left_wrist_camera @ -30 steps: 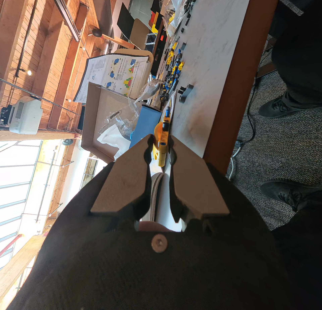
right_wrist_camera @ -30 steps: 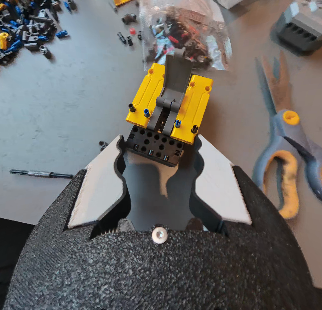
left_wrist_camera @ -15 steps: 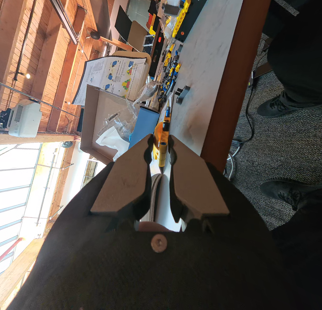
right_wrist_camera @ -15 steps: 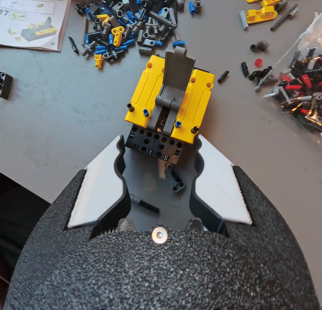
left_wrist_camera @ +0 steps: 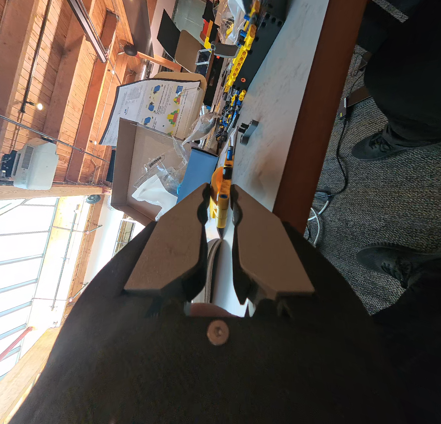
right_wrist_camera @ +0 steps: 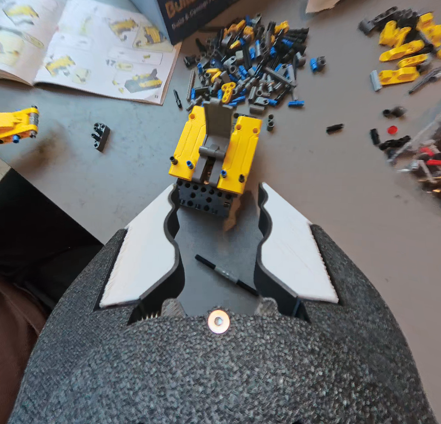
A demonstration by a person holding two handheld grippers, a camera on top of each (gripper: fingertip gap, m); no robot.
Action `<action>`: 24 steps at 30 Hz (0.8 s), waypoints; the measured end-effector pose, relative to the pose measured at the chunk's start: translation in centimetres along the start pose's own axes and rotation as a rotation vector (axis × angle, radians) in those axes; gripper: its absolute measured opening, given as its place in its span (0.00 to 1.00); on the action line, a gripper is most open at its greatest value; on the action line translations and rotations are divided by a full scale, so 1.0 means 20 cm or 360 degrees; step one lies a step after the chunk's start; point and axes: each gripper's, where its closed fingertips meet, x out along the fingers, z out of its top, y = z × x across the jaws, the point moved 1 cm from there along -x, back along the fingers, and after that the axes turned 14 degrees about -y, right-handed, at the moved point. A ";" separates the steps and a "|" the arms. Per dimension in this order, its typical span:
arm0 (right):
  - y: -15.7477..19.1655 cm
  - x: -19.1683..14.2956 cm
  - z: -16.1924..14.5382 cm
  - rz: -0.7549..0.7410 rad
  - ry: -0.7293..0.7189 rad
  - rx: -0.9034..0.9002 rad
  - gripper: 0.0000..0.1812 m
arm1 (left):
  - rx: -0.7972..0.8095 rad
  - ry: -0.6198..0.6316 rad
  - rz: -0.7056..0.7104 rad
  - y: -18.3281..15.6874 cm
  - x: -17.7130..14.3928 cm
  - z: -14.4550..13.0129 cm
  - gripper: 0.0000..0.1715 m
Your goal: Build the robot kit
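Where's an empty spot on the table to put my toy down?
Two bare patches: left of the yellow-and-black model, between the open booklet, the small black brick and the table edge; and right of it, below the loose black pins. Crowded: the parts pile and the bag.

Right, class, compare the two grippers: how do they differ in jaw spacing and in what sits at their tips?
The left gripper has its jaws nearly together, while the right gripper has them wide apart. The left gripper pinches a slim yellow piece. The right gripper has a bulkier yellow-and-black assembly at its tips, and whether it is clamped is unclear. Both have dark bodies and wavy-edged fingers.
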 end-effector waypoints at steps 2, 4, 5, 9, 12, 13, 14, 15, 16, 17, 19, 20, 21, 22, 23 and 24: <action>-0.09 -0.10 0.06 -0.0027 -0.0082 0.0031 0.33 | -0.0010 0.0000 0.0002 0.00 0.00 0.00 0.07; -0.18 -0.19 0.06 -0.0032 -0.0117 0.0023 0.28 | -0.0015 0.0002 -0.0001 0.00 0.00 -0.01 0.07; -0.22 -0.23 0.04 -0.0016 -0.0095 0.0009 0.27 | -0.0019 0.0001 0.0000 0.00 0.00 -0.01 0.07; -0.36 -0.27 -0.15 -0.0062 0.0080 -0.0037 0.26 | -0.0014 -0.0005 0.0003 0.01 0.00 0.00 0.07; -0.33 -0.24 -0.23 0.0038 0.0077 0.0011 0.26 | -0.0004 0.0001 -0.0003 -0.01 0.00 0.00 0.08; -0.33 -0.22 -0.25 0.0050 0.0071 0.0014 0.26 | 0.0000 0.0005 -0.0009 -0.01 0.00 0.00 0.08; -0.33 -0.21 -0.26 0.0042 0.0074 0.0009 0.26 | 0.0005 0.0011 -0.0016 -0.02 0.00 -0.01 0.07; -0.34 -0.20 -0.27 0.0034 0.0088 0.0003 0.26 | 0.0008 0.0017 -0.0024 -0.03 0.00 -0.01 0.08; -0.34 -0.19 -0.28 0.0035 0.0105 -0.0003 0.25 | 0.0011 0.0021 -0.0031 -0.04 0.00 -0.01 0.08; -0.33 -0.18 -0.30 0.0039 0.0121 -0.0011 0.23 | 0.0015 0.0021 -0.0030 -0.04 0.00 -0.01 0.07; -0.33 -0.17 -0.30 0.0038 0.0125 -0.0049 0.13 | 0.0013 0.0020 -0.0030 -0.04 0.01 -0.01 0.07; -0.32 -0.17 -0.31 0.0043 0.0132 -0.0070 0.06 | 0.0011 0.0017 -0.0032 -0.04 0.01 -0.01 0.07; -0.32 -0.17 -0.31 0.0040 0.0134 -0.0087 0.06 | 0.0016 0.0015 -0.0034 -0.04 0.01 -0.01 0.07; -0.32 -0.16 -0.30 0.0029 0.0134 -0.0097 0.06 | 0.0022 0.0014 -0.0035 -0.04 0.01 -0.01 0.07; -0.32 -0.16 -0.30 0.0015 0.0130 -0.0099 0.06 | 0.0022 0.0011 -0.0037 -0.04 0.01 -0.01 0.07; -0.33 -0.16 -0.30 0.0003 0.0126 -0.0092 0.07 | 0.0018 0.0007 -0.0037 -0.04 0.01 -0.01 0.07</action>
